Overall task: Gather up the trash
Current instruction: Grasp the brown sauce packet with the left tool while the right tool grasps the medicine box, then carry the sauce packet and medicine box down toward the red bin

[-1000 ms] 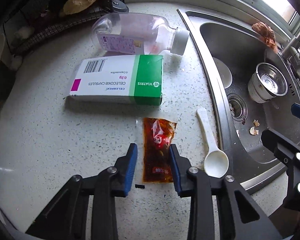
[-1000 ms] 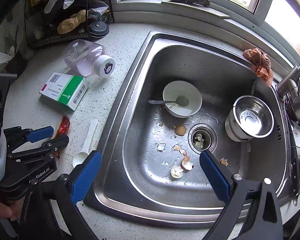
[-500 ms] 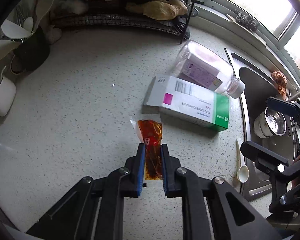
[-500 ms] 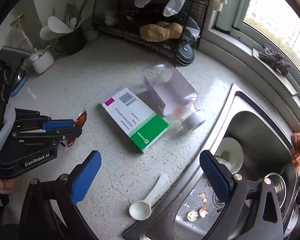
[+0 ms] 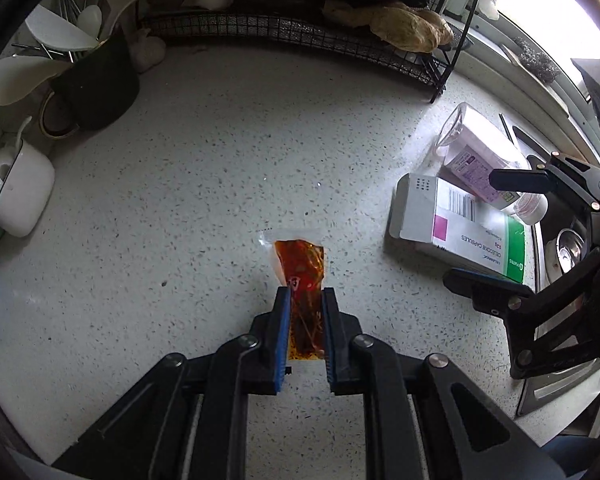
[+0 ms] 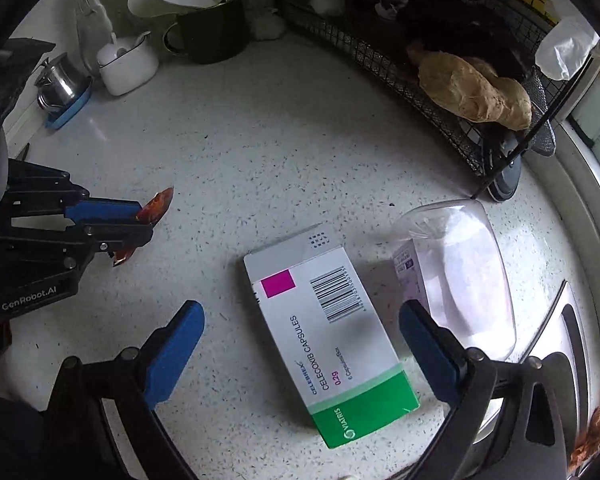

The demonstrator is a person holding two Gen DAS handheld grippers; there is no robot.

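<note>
My left gripper [image 5: 305,294] is clenched on the red sauce packet [image 5: 302,276], jaws nearly together after just closing in, and the packet now hangs clear above the speckled counter [image 5: 220,184] instead of lying beside the sink as a second ago. My right gripper [image 6: 300,344] stands wide apart with nothing between its pads, straddling the medicine box [image 6: 328,340] where earlier it looked into the sink; the clear bottle [image 6: 460,276] lies just right of the box.
</note>
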